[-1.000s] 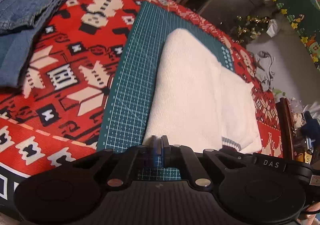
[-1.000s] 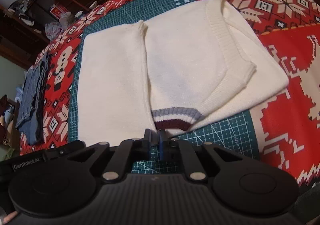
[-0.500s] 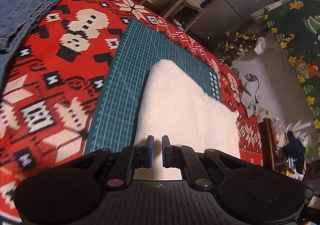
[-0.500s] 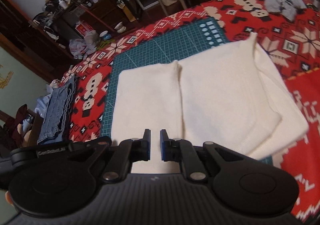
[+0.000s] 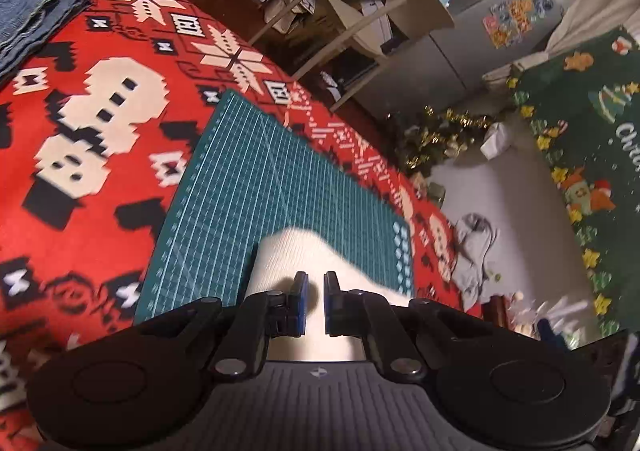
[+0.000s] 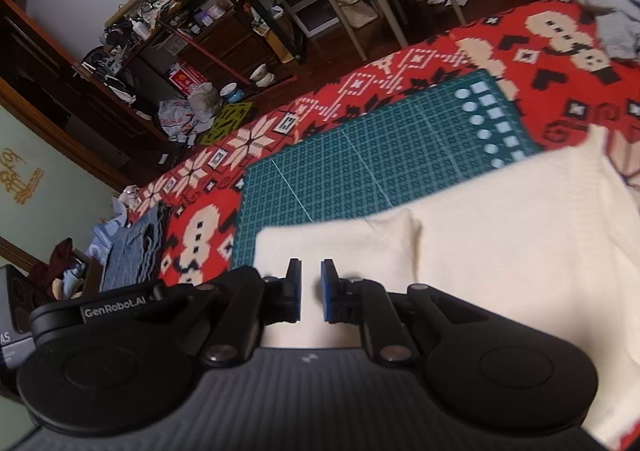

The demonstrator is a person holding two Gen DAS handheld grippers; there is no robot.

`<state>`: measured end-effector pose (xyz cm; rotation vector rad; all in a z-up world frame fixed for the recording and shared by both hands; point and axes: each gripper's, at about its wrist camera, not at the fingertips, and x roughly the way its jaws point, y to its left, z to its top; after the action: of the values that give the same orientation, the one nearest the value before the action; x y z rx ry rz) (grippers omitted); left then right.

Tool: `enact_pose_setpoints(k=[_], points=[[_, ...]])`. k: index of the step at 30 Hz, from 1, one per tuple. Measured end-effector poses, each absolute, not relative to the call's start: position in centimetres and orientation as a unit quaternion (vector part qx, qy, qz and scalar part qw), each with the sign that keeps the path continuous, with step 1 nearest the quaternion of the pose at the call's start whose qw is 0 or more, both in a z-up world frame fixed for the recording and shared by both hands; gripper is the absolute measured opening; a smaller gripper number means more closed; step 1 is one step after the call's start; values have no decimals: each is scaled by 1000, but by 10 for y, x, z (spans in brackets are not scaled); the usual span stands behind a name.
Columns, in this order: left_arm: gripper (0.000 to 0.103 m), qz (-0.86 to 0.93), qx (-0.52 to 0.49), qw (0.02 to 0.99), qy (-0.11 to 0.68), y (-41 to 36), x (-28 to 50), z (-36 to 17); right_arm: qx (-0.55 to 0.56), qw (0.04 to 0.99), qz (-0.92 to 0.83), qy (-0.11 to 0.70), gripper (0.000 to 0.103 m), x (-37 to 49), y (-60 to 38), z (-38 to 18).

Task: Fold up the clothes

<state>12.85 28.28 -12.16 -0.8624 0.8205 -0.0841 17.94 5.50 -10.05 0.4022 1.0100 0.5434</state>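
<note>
Both grippers have slid forward over the cream sweater since a second ago; its striped cuff, ahead of the fingers then, is gone from view, and more green cutting mat shows ahead. Left gripper: jaws at a narrow gap, nothing between the pads, folded sweater edge right under and just ahead of the tips. Right gripper: same narrow gap, empty, hovering over the sweater's folded-in sleeve panel, the wider body spreading off to its right.

Risk, as I judge it: jaws this narrow may pinch only the top layer or skid on the knit, dragging the fold open; uneven grabs between the two hands would skew the next fold.

Room: bare mat ahead of both grippers, red patterned tablecloth past it. Folded jeans sit far ahead-left of the left gripper, well apart. Sweater's right edge overhangs the mat onto the cloth.
</note>
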Motion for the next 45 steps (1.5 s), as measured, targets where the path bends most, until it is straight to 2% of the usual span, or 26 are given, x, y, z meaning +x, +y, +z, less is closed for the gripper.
enact_pose_setpoints(k=[7,9,20,22,23,32,38,45], points=[[5,-27,-404,828,388,283,146,-132,200,815,245,485,10,201,66,-122],[3,-26,-402,828,390,284,147,-135,196,820,228,488,0,204,64,-128],[3,-24,-409,828,384,289,143,-130,236,823,196,478,0,211,40,-132],[3,-28,-419,825,379,291,140,-126,239,829,198,465,9,209,38,-124],[3,-31,-414,825,382,289,140,-123,243,829,203,461,10,207,36,-120],[3,-6,-273,861,429,230,139,-99,245,821,233,460,10,201,40,-107],[1,-37,-275,859,431,231,130,-96,220,829,236,457,10,183,40,-88],[1,3,-201,869,452,239,107,-68,183,841,235,451,10,161,28,-57]])
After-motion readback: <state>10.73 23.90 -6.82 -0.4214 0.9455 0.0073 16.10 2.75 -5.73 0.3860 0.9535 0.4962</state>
